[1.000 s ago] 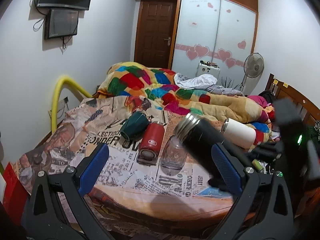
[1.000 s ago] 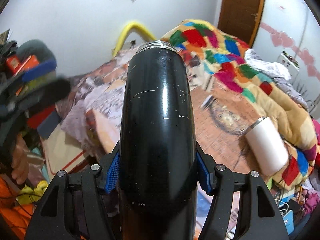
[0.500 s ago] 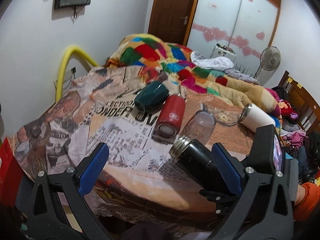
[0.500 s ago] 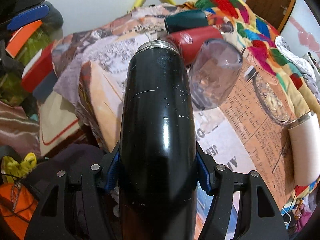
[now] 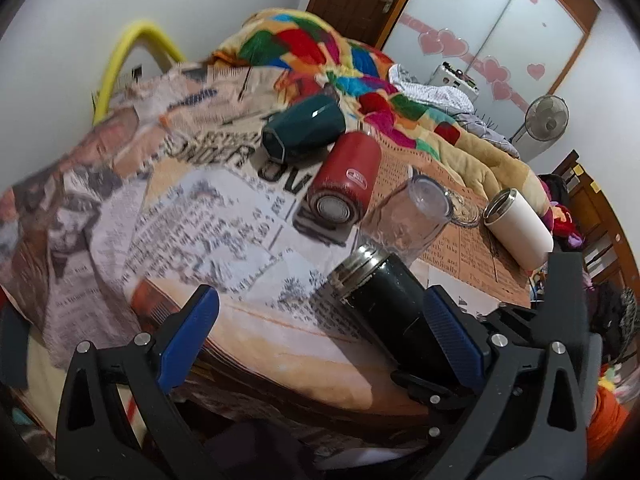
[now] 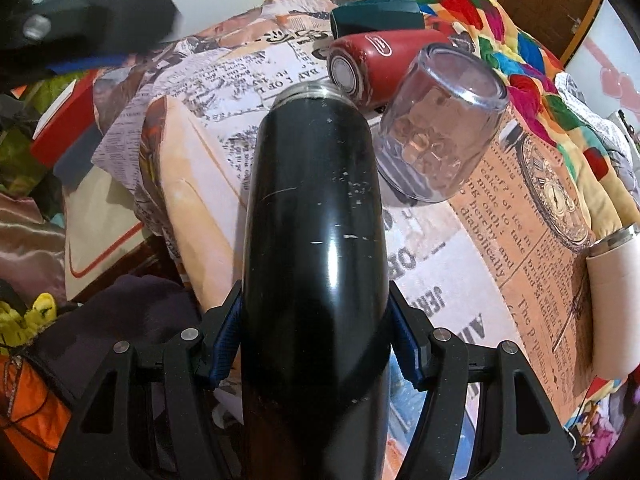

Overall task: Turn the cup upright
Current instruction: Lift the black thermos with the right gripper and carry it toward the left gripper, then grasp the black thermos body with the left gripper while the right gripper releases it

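**Black flask held tilted, not yet stood up**

L gripper [image 5: 320, 334]: tongs spread wide, nothing between them, hovering over the near edge of the bed [image 5: 192, 216]. Best kept off to the side, clear of the swing.

Green cup [image 5: 302, 128] and red cup [image 5: 346, 178] lie on their sides at centre, touching; faceted matte green, glossy red w/ steel base disc. Clear glass [image 5: 408, 216] next, mouth down, smooth, thin-walled.

Flask [image 6: 316, 240] sits clamped mid-body in R gripper [image 6: 316, 344], steel mouth pointing fwd toward the glass, base toward the wrist. Glossy, scuffed, rounded shoulders: slick, so grip looks worth keeping firm.

To finish well, judged: rotate wrist so mouth goes up, lower the base onto flat newsprint-pattern sheet near the edge, away from the glass; soft bedding may wobble, so release only once it's settled.

White tumbler [image 5: 520, 228] far right, on its side, matte w/ steel rim.
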